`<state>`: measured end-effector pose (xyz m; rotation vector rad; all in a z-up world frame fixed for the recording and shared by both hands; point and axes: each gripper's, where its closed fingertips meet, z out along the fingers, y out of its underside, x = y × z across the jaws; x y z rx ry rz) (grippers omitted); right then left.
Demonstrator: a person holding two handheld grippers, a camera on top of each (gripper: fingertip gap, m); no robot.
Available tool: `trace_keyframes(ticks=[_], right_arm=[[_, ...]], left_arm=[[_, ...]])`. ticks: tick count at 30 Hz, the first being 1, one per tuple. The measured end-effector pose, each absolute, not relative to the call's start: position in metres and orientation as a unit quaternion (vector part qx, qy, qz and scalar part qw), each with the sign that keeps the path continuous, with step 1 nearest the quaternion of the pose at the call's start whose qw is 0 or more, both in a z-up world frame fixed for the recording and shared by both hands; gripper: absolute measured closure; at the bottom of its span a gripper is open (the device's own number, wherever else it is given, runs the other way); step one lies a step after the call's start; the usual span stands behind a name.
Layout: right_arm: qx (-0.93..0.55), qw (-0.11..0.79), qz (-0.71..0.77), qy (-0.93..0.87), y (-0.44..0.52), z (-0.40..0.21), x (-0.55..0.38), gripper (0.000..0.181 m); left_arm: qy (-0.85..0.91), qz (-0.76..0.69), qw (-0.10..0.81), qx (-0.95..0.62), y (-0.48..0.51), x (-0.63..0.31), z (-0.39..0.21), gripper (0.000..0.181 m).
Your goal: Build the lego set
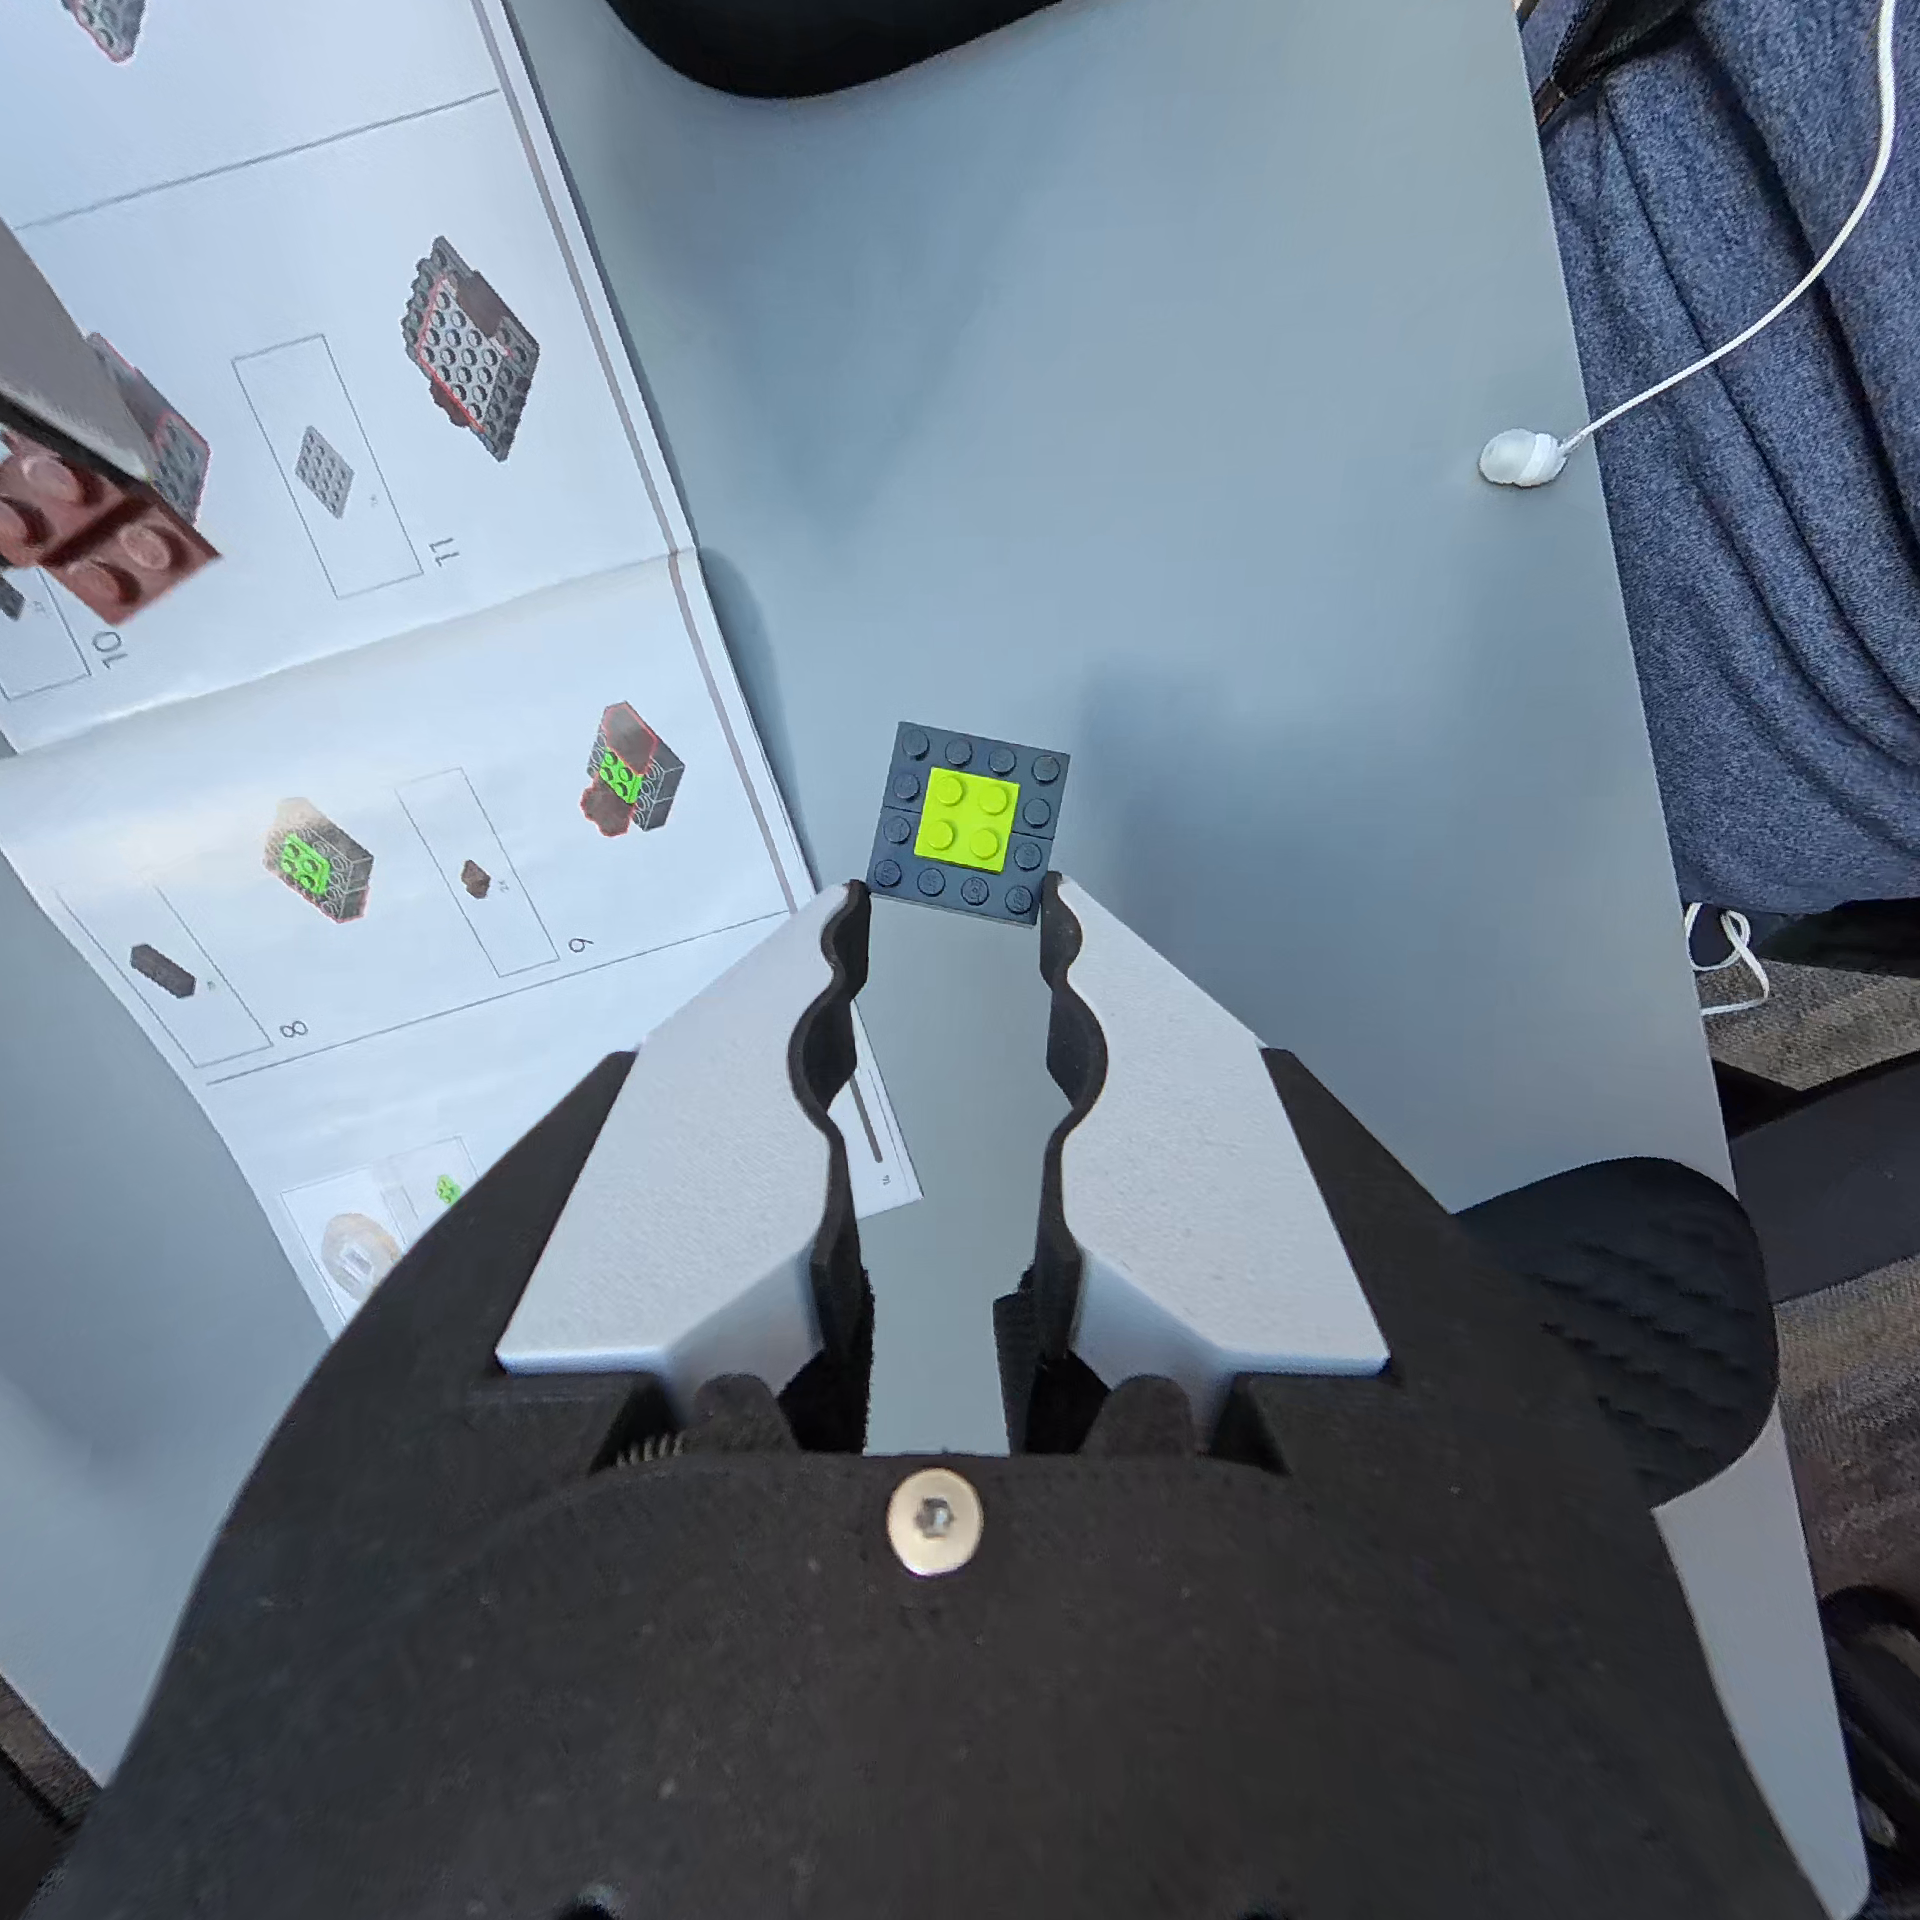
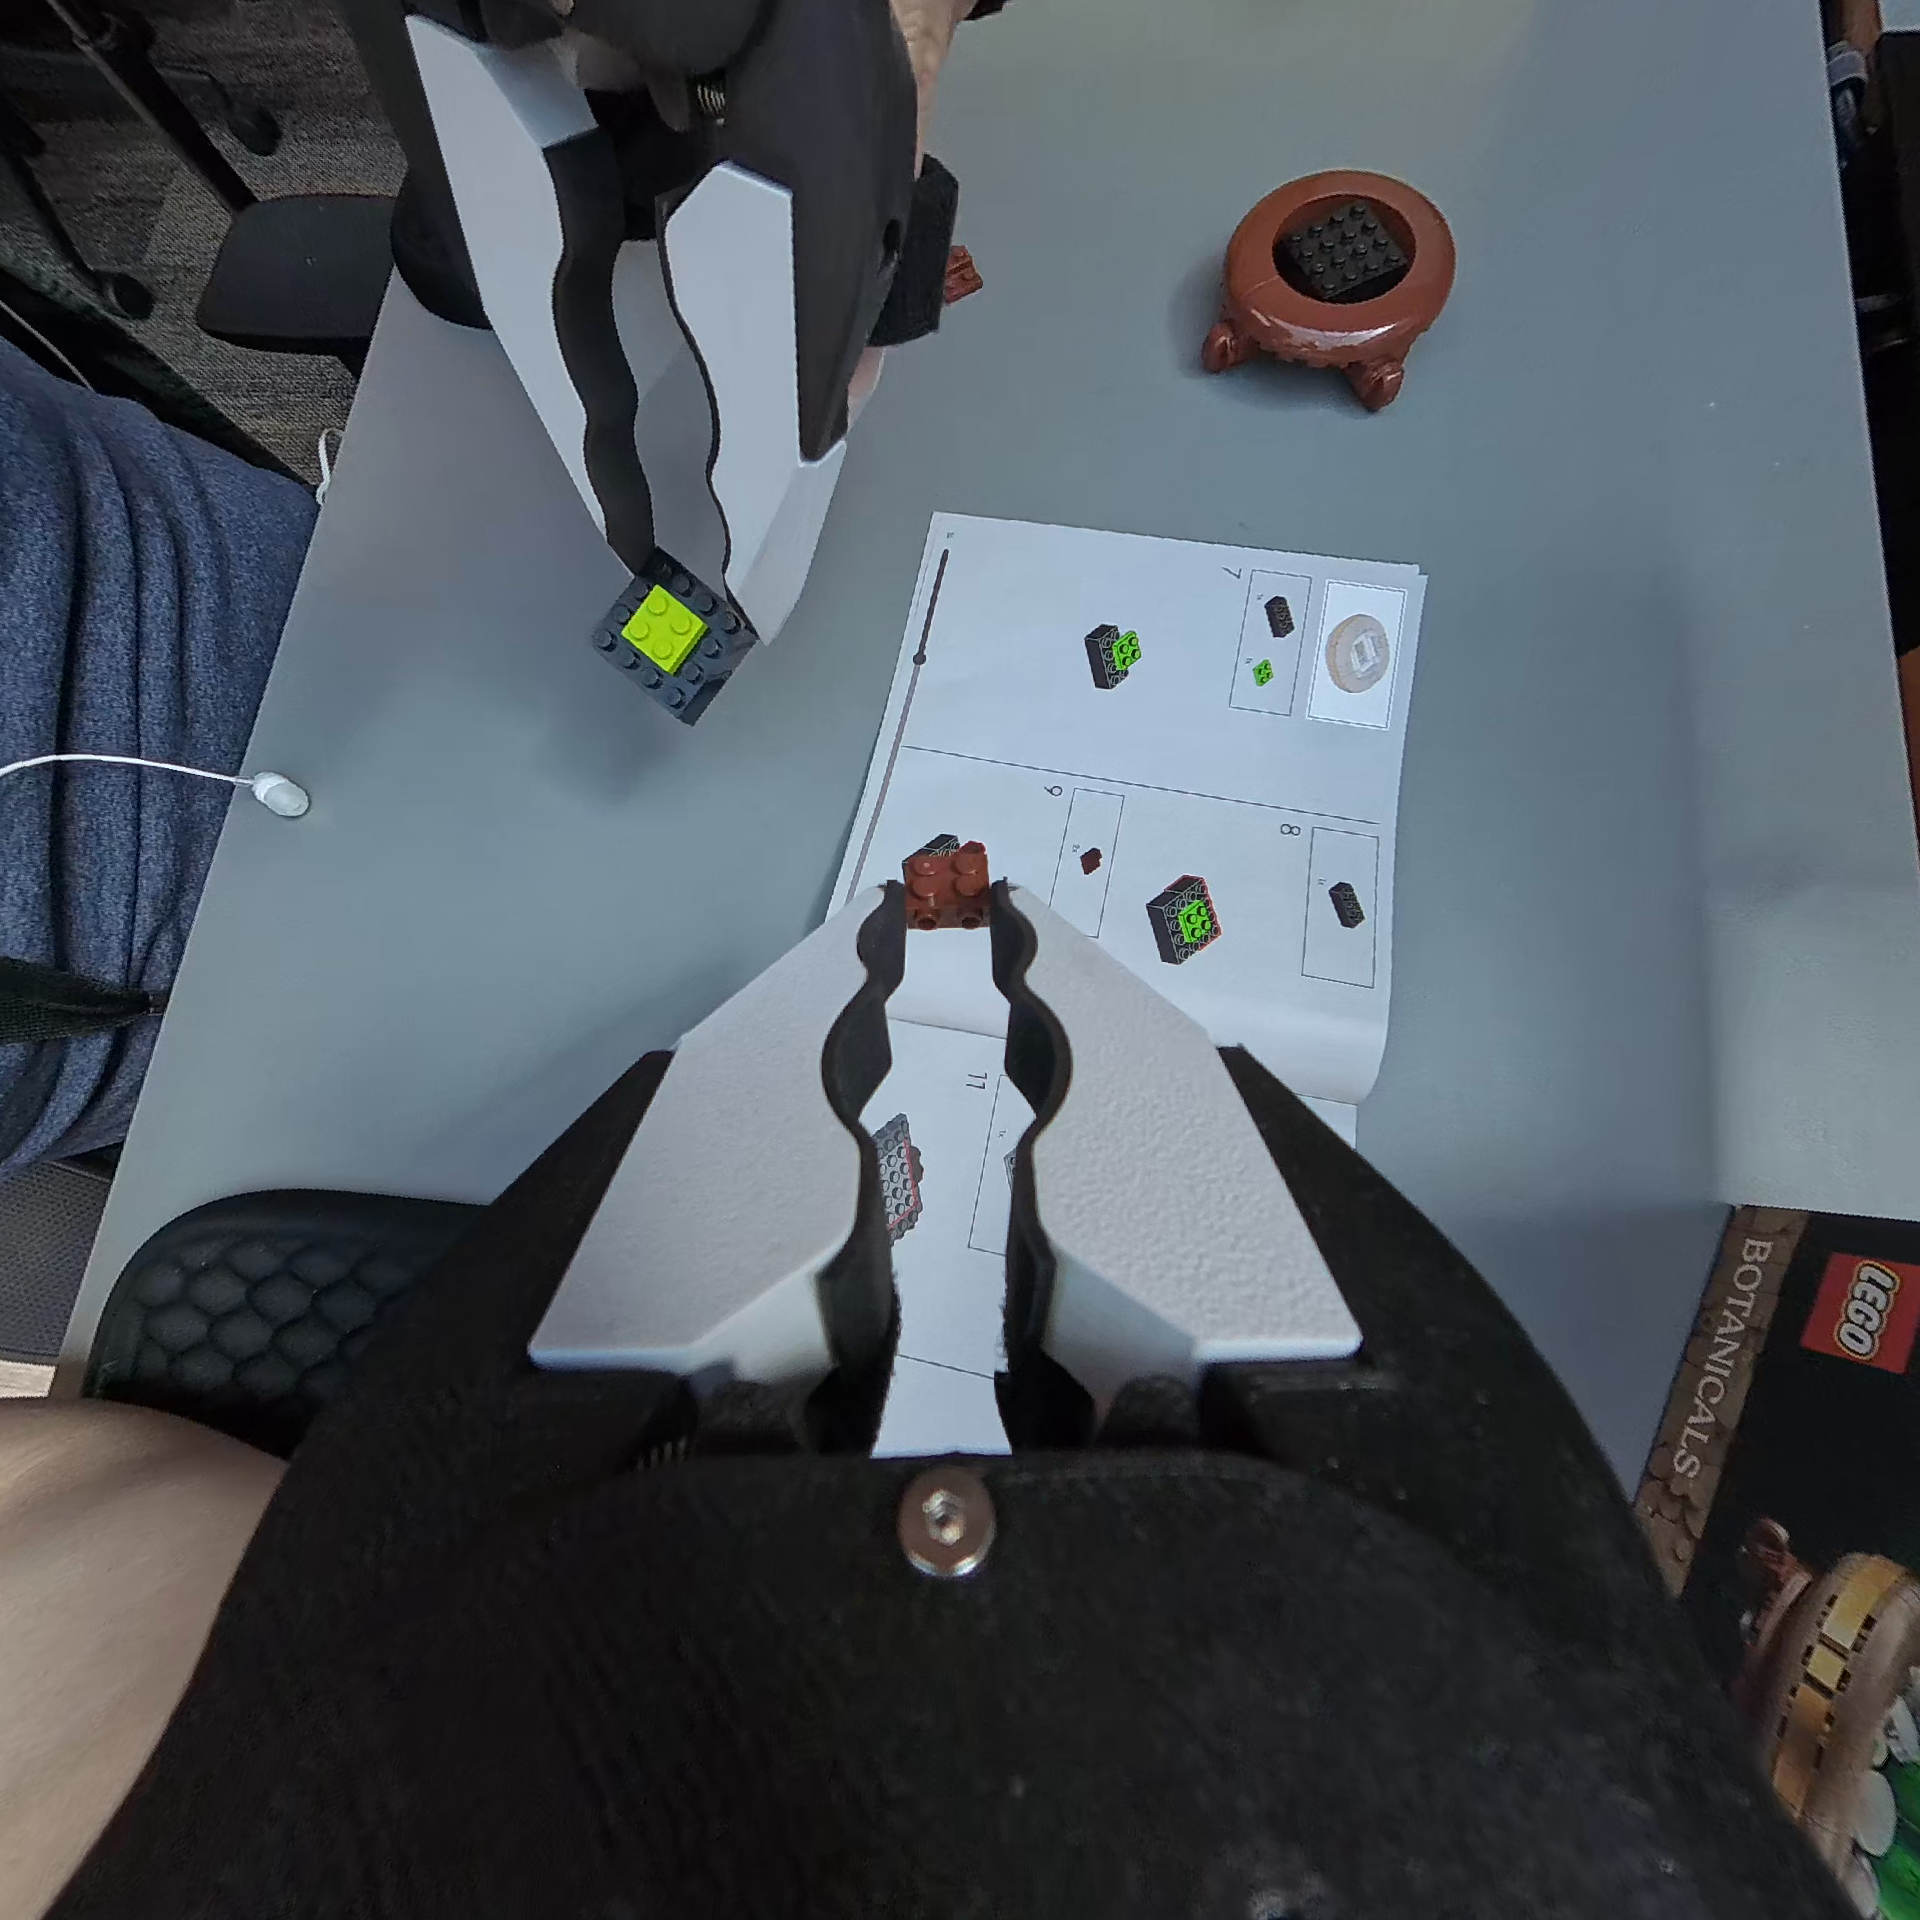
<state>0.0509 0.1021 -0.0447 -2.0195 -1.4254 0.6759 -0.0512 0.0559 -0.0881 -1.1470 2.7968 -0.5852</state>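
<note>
1. Holding the dark block (image 1: 968, 823) with the lime plate (image 1: 966, 821) on top: left gripper (image 1: 956, 896) is clenched on its near side, above the bench (image 1: 1195, 416) near the person-side edge.
2. Right gripper (image 2: 945, 891) grips the brown piece (image 2: 945, 885) over the manual (image 2: 1143, 790).
3. Step looks like fitting brown onto the dark block; next move needs stud alignment, then a press.
4. Bare bench between the two; pot (image 2: 1338, 272) sits well apart toward the far side, earbud (image 2: 281, 795) lies near the edge.
</note>
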Motion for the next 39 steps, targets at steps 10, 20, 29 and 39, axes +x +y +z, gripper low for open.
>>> trace_keyframes(ticks=[10, 20, 29, 39], right_arm=[[-0.761, 0.284, 0.253, -0.526, 0.1045, -0.0473, 0.0554, 0.166], [-0.764, 0.282, 0.253, -0.523, 0.106, -0.049, 0.0577, 0.166], [-0.763, 0.282, 0.252, -0.525, 0.1053, -0.0488, 0.0569, 0.166], [-0.762, 0.283, 0.252, -0.526, 0.1049, -0.0481, 0.0566, 0.166]], left_arm=[[0.917, -0.217, -0.005, -0.333, 0.051, -0.0446, -0.0843, 0.15], [0.918, -0.221, -0.008, -0.33, 0.0529, -0.0465, -0.0866, 0.15], [0.918, -0.218, -0.007, -0.331, 0.0528, -0.0457, -0.086, 0.15], [0.919, -0.214, -0.007, -0.332, 0.0528, -0.0465, -0.0863, 0.15]])
